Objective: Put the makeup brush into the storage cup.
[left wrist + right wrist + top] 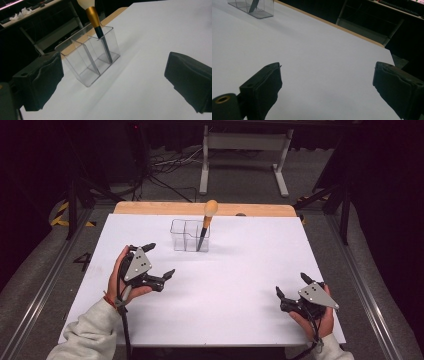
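The brush (pixel 206 222) stands tilted in the end compartment of the clear organizer (pixel 186 236), bristle head up and leaning past the rim. This puts its weight high and to one side. The organizer looks light, so a sideways nudge from the left hand-held gripper (pixel 161 261) could, I judge, tip or slide it across the desk (pixel 235 285). Pinching the narrow dark handle off-centre might also let the brush swivel and lever the container over.

The left hand-held gripper sits just short of the organizer, which lies ahead of it and slightly toward its right, with its jaws spread wide and holding nothing. In the left gripper view the brush (pixel 100 30) rises between the two pads, farther off. The right hand-held gripper (pixel 291 285) rests well apart from the organizer, which is far ahead and to its left. Its jaws are likewise spread and empty, above bare desk.
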`<action>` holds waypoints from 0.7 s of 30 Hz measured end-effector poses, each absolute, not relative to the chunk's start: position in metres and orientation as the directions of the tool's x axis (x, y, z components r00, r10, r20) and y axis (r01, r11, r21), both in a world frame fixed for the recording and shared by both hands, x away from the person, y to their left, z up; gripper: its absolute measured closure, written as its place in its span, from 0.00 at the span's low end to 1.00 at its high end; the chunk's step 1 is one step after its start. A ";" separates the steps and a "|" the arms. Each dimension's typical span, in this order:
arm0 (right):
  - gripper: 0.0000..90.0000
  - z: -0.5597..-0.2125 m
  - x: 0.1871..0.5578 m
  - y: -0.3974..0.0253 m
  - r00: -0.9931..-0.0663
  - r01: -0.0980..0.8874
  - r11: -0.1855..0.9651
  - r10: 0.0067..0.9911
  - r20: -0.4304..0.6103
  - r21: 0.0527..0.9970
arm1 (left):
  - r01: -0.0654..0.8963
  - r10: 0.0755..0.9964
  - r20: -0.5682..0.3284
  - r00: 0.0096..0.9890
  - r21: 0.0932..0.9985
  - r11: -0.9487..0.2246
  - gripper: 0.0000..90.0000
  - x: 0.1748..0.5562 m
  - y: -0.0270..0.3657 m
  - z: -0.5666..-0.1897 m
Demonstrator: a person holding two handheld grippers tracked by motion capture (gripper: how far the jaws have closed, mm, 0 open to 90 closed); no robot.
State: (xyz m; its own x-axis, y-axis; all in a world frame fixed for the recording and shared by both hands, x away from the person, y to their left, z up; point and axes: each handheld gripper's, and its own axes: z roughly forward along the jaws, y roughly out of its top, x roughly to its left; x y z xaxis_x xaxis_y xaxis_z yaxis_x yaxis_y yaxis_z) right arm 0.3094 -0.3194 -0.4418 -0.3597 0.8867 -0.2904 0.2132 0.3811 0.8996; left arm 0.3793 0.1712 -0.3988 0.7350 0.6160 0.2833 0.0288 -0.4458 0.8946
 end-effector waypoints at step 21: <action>0.10 -0.445 0.314 -0.313 -0.393 0.217 0.391 0.873 -0.287 0.894 | 0.072 0.636 0.253 0.729 0.895 -0.439 0.03 0.359 0.202 -0.418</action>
